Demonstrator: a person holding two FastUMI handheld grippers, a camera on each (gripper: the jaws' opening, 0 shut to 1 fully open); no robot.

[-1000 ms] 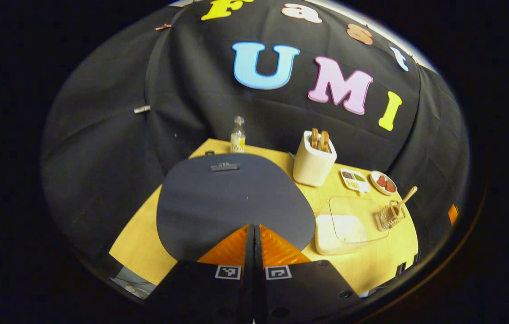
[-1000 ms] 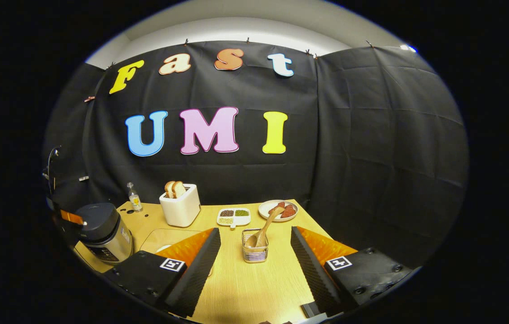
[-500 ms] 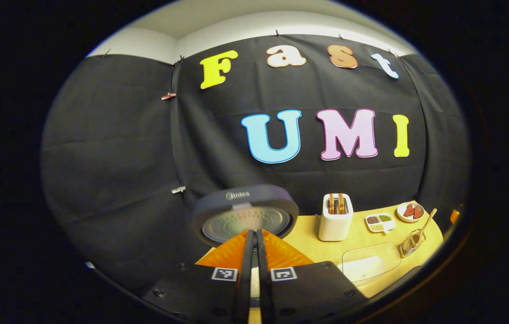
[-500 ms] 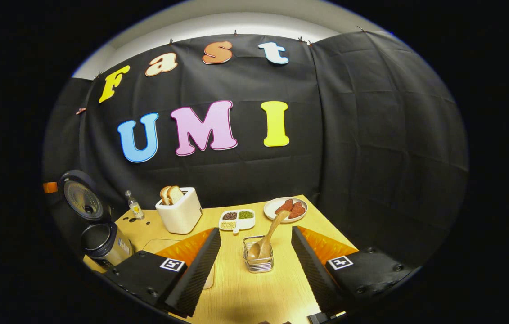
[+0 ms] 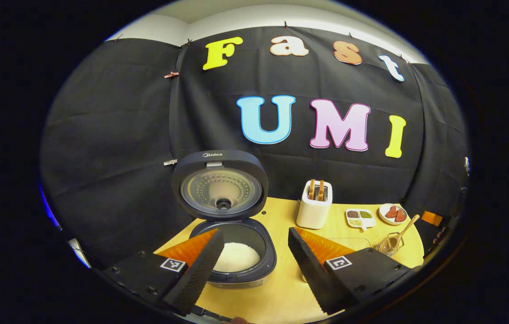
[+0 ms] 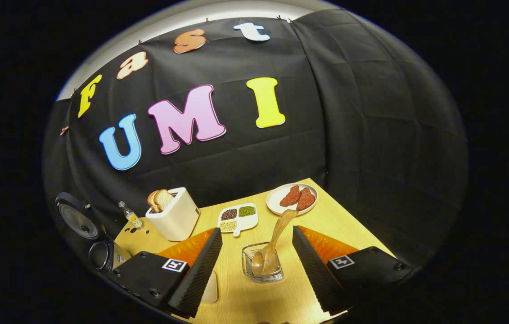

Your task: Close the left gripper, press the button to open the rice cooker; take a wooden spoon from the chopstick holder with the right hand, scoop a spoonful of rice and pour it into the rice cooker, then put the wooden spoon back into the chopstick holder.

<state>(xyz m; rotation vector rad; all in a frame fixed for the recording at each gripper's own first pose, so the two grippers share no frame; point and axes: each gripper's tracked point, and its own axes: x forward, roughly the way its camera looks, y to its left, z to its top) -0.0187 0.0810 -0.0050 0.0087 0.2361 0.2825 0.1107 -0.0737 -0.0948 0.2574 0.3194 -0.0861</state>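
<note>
Left tool: my left tool (image 5: pixel 251 252) is spread wide, nothing between the fingers, hanging just in front of the rice cooker (image 5: pixel 236 256).
Rice cooker: lid (image 5: pixel 220 185) is flipped up and standing upright at the back, pot is exposed with a white heap of rice (image 5: pixel 237 257) inside. It sits at the left end of the worktop (image 5: pixel 281 288). In the right gripper view I can see it at the far left edge (image 6: pixel 101 254), lid up there too.
Right tool: my right tool (image 6: pixel 256 263) is also released, fingers apart on either side of the chopstick holder (image 6: pixel 262 270), not touching it as far as I can tell.
Wooden spoon: the wooden spoon (image 6: pixel 274 245) sits in the chopstick holder, bowl end down, handle leaning up and to the right. From the left gripper view it's way over at the right end of the worktop (image 5: pixel 398 234).
Rice tray: the flat white tray (image 6: pixel 209 288) peeks out behind my right tool's left finger, mostly hidden.
Other stuff: white toaster (image 6: pixel 173 216) with bread slices, small bottle (image 6: pixel 130 216) next to it, a divided dish of beans (image 6: pixel 238 217), and a plate with red slices (image 6: pixel 291 199) near the back right.
</note>
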